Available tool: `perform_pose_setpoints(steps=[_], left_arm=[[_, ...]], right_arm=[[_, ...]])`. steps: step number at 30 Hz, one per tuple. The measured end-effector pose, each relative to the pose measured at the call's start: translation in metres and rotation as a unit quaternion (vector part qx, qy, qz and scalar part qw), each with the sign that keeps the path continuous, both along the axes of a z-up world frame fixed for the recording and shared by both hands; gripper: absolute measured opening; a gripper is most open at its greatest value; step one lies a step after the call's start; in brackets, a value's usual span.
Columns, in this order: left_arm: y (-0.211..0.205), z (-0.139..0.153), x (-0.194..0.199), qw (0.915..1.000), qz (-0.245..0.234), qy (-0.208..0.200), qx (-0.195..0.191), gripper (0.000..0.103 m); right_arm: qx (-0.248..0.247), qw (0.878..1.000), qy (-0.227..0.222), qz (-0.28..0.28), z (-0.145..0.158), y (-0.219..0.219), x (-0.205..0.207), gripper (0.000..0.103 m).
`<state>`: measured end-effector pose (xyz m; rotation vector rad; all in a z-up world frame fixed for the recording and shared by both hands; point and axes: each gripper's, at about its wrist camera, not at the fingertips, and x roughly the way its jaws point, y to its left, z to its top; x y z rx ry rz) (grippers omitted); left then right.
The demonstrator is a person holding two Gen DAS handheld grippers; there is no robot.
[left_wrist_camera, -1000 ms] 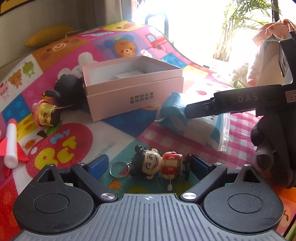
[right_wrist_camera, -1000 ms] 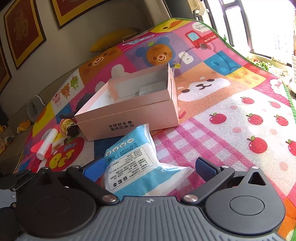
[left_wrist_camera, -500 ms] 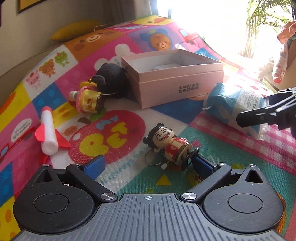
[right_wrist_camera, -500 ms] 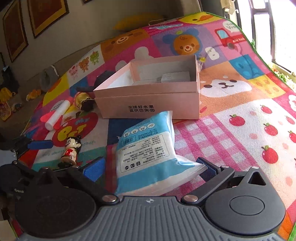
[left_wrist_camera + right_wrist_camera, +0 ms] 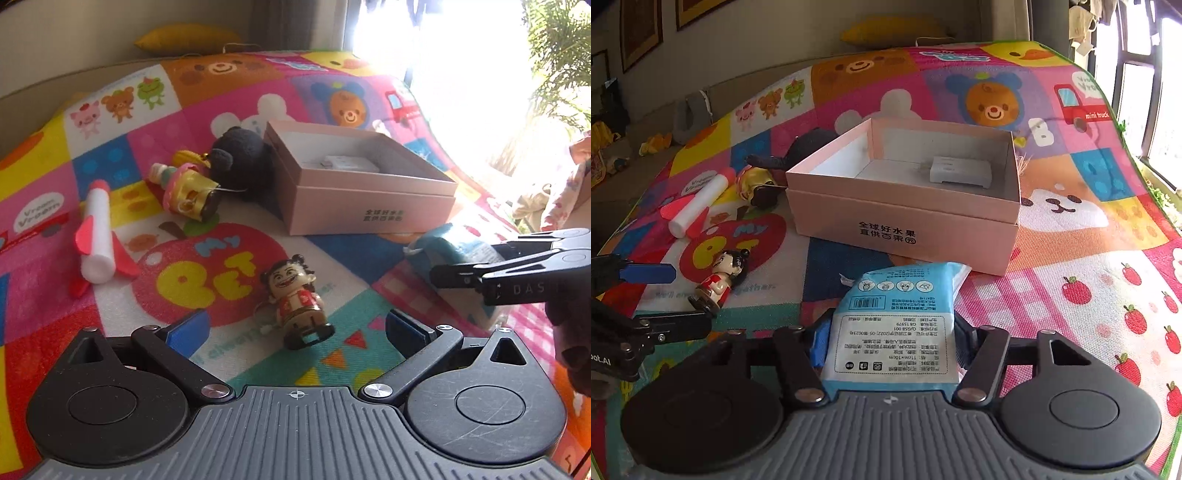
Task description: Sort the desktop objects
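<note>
Right gripper [image 5: 890, 347] clamped on soft, light tissue pack [image 5: 897, 325], mid-body, before pink box [image 5: 905, 221]. Left gripper [image 5: 295, 328] wide open, empty.

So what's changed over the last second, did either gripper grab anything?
The right gripper has closed its jaws on the tissue pack, which lay loose between them before. The left gripper pulled back from the doll keychain and remains open, empty. The pink box, foam rocket and black plush stayed put.
</note>
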<state>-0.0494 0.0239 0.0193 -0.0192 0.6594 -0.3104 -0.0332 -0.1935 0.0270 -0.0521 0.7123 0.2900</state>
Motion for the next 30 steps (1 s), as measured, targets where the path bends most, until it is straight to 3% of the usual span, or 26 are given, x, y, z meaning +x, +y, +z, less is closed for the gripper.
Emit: perform_pose_setpoints(steps=[4, 6, 10, 13, 18, 20, 22, 23, 24, 30], left_arm=[[-0.019, -0.004, 0.015, 0.9998, 0.007, 0.0, 0.016, 0.1], [-0.022, -0.008, 0.023, 0.9998, 0.009, 0.014, 0.008, 0.073], [-0.028, -0.01, 0.027, 0.9999, -0.003, 0.003, 0.016, 0.07], [-0.035, -0.01, 0.024, 0.9994, -0.03, 0.001, 0.019, 0.057], [-0.047, -0.011, 0.009, 0.9973, -0.07, 0.004, 0.024, 0.055], [-0.049, -0.01, 0.002, 0.9956, -0.092, 0.008, 0.015, 0.058], [-0.051, -0.008, -0.005, 0.9945, -0.104, 0.005, 0.016, 0.076], [-0.052, -0.007, -0.008, 0.9946, -0.101, -0.001, 0.021, 0.095], [-0.052, -0.007, -0.013, 0.9952, -0.091, -0.012, 0.033, 0.1], [-0.053, -0.015, -0.014, 0.9959, -0.072, 0.027, 0.048, 0.103]], right_arm=[[0.001, 1.0, -0.001, -0.003, 0.002, -0.004, -0.019, 0.061], [-0.001, 1.0, -0.001, -0.001, 0.003, -0.006, -0.028, 0.061], [-0.003, 1.0, 0.002, 0.008, 0.001, -0.01, -0.042, 0.061], [-0.001, 1.0, -0.001, 0.008, 0.001, -0.012, -0.045, 0.061], [0.006, 1.0, -0.004, 0.0, 0.0, -0.014, -0.043, 0.064], [0.004, 1.0, -0.006, -0.001, 0.0, -0.013, -0.042, 0.065], [0.004, 1.0, -0.006, -0.001, 0.0, -0.013, -0.041, 0.065], [0.004, 1.0, -0.006, -0.002, 0.0, -0.014, -0.041, 0.067], [0.006, 1.0, -0.007, -0.003, 0.0, -0.014, -0.041, 0.068], [0.011, 1.0, -0.011, -0.014, -0.001, -0.018, -0.044, 0.076]])
